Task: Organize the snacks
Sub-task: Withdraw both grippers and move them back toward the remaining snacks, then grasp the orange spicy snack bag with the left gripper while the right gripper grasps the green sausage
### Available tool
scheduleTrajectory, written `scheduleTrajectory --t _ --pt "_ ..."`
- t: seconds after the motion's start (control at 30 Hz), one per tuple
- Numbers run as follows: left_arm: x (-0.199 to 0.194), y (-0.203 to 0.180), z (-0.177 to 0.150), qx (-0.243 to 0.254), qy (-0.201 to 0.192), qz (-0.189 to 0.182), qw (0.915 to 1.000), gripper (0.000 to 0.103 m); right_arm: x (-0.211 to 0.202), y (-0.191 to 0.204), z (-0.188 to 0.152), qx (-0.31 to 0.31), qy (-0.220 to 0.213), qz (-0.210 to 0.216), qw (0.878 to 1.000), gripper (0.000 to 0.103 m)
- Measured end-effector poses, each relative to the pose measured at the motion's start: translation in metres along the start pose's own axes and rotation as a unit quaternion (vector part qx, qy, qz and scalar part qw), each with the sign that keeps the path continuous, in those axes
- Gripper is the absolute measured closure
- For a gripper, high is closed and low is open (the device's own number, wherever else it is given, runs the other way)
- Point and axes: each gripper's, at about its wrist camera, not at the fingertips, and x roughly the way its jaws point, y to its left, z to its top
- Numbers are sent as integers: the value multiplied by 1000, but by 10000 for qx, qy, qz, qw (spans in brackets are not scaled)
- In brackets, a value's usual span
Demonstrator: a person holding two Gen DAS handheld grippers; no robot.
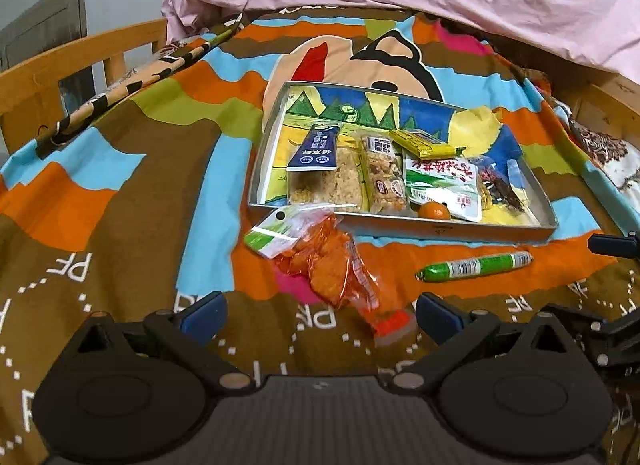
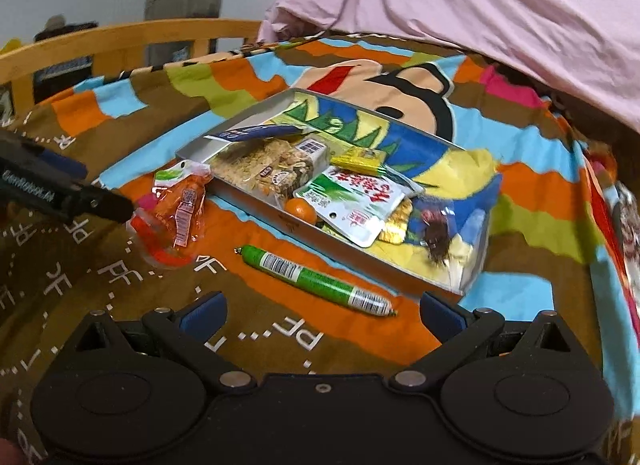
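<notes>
Black hand-held gripper with blue pads, silver screws.

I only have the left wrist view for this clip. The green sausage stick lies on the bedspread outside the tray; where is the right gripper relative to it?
Observer: The right gripper is open, and the green sausage stick lies just ahead of the gap between its fingers.
Operator: Is it touching the tray?
Observer: No, a strip of bedspread shows between it and the tray.
Operator: And the left gripper?
Observer: From the right wrist view, the left gripper reaches in beside the orange snack bag, close to its near end.
</notes>
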Motion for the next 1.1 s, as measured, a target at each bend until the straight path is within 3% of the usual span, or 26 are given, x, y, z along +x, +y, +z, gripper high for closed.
scheduleTrajectory --t 0.3,1.1 --pt "21 4 12 -298 172 -8 9994 0 15 -3 6 -350 -3 135 9993 1" --pt "54 6 19 -317 332 36 9989 0 41 -18 -1 -91 258 129 9995 1"
